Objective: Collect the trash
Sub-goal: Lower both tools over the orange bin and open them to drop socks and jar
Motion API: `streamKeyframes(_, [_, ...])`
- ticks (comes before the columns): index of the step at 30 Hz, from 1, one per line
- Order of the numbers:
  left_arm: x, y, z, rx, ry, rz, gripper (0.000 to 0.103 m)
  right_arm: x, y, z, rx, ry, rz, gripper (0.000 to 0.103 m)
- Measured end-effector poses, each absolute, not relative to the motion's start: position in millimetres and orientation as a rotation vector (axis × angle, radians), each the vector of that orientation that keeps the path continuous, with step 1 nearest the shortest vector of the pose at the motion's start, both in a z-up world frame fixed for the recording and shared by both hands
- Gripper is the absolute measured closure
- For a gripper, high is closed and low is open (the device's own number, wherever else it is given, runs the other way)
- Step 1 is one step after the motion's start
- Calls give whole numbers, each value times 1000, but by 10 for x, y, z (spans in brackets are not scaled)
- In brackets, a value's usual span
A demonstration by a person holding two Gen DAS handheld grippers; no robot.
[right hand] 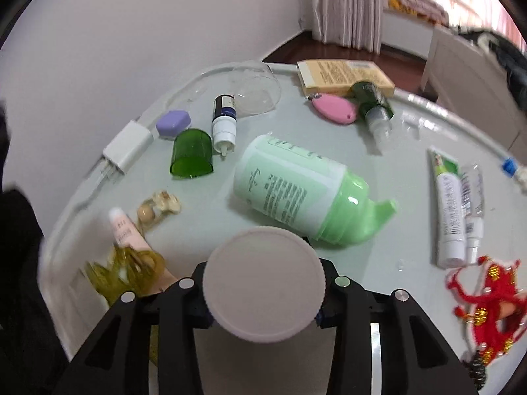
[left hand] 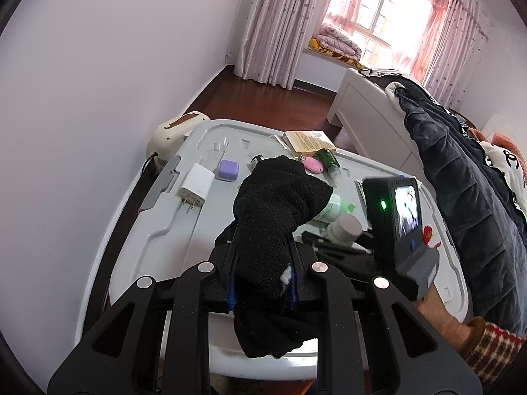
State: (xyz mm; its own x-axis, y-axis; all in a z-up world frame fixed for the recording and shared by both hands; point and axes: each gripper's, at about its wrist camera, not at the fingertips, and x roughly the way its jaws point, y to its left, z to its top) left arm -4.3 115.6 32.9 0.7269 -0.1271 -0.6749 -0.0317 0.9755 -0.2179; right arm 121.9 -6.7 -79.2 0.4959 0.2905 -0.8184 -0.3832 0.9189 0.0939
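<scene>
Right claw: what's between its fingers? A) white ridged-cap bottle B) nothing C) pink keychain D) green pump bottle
A: the right claw is clamped on the white ridged-cap bottle, while the green pump bottle and the pink keychain lie apart on the grey lid.

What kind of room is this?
Most likely a bedroom. There is a bed with dark quilted clothing draped on it, pink curtains at a sunny window, and a folded quilt on the window seat.
</scene>
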Motion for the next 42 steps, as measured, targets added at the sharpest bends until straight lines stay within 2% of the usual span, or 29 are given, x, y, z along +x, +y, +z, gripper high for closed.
streamKeyframes(8, [-157, 966, 310, -203, 794, -133, 83, 744, -391, -398, -59, 913, 404, 62])
streamKeyframes(14, [-689, 662, 318, -190, 839, -234, 83, -151, -765, -220, -44, 942, 437, 62])
streamKeyframes(23, [-1449, 46, -314, -125, 1080, -368, 83, -1273, -1292, -951, -11, 1181, 370, 62])
streamKeyframes(29, [-1535, -300, -786, -80, 1235, -454, 82, -1404, -1385, -1417, -15, 1336, 318, 62])
streamKeyframes(30, [-1543, -330, -845, -75, 1252, -448, 74, -1406, -1398, -1476, -11, 1361, 313, 59])
streamKeyframes(31, [-1548, -342, -910, -75, 1276, -446, 65, -1410, -1415, -1489, 2, 1363, 311, 42])
streamKeyframes(32, [-1540, -328, -949, -72, 1297, -428, 61, -1420, -1436, -1469, 8, 1347, 301, 34])
streamKeyframes(33, [-1540, -317, -956, -68, 1304, -416, 53, -1403, -1440, -1452, 2, 1335, 290, 21])
streamKeyframes(34, [-1542, -292, -953, -66, 1303, -403, 45, -1395, -1439, -1431, -3, 1327, 284, 18])
streamKeyframes(39, [-1534, -201, -829, -54, 1250, -379, 36, -1396, -1513, -1339, -6, 1296, 254, 17])
streamKeyframes(42, [-1506, -166, -705, -47, 1188, -367, 35, -1335, -1606, -1093, -18, 1212, 222, 17])
